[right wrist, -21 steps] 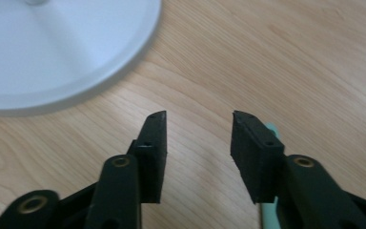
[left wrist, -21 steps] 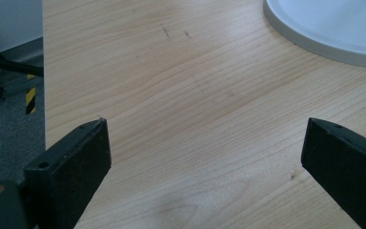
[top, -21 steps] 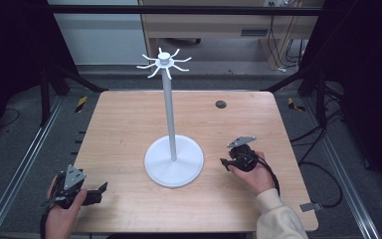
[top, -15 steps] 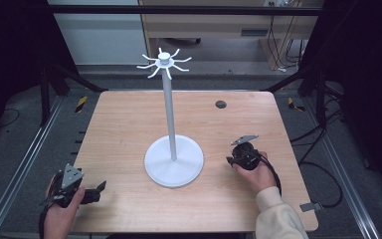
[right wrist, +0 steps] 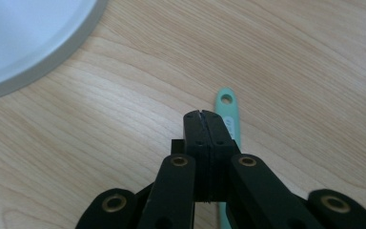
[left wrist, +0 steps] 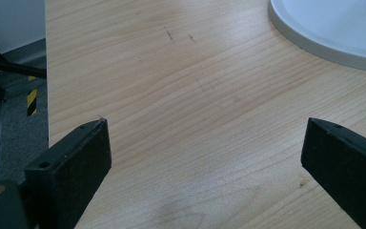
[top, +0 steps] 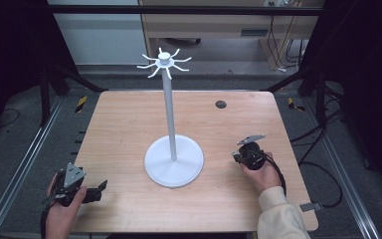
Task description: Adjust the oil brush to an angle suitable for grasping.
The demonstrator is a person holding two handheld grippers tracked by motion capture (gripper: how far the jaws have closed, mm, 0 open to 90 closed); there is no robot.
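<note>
A white stand with a round base (top: 174,162), a tall pole and a crown of hooks (top: 164,62) rises from the middle of the wooden table (top: 129,124). My left gripper (top: 98,190) rests near the front left corner. It is open, and bare wood lies between its jaws (left wrist: 205,143). The base's rim (left wrist: 333,28) shows at the upper right there. My right gripper (top: 236,155) sits to the right of the base, and its jaws (right wrist: 204,114) are shut together. A mint-green handle with a hole at its end (right wrist: 228,107) lies flat on the table, just right of and under them.
A small dark round spot (top: 221,104) marks the far right part of the table. The stand's base (right wrist: 24,33) is close to the right gripper's left. Metal rails run along both sides of the table, with cables on the floor to the right (top: 328,169).
The right gripper has shifted slightly to the right, away from the stand's base. The left gripper has barely moved.
</note>
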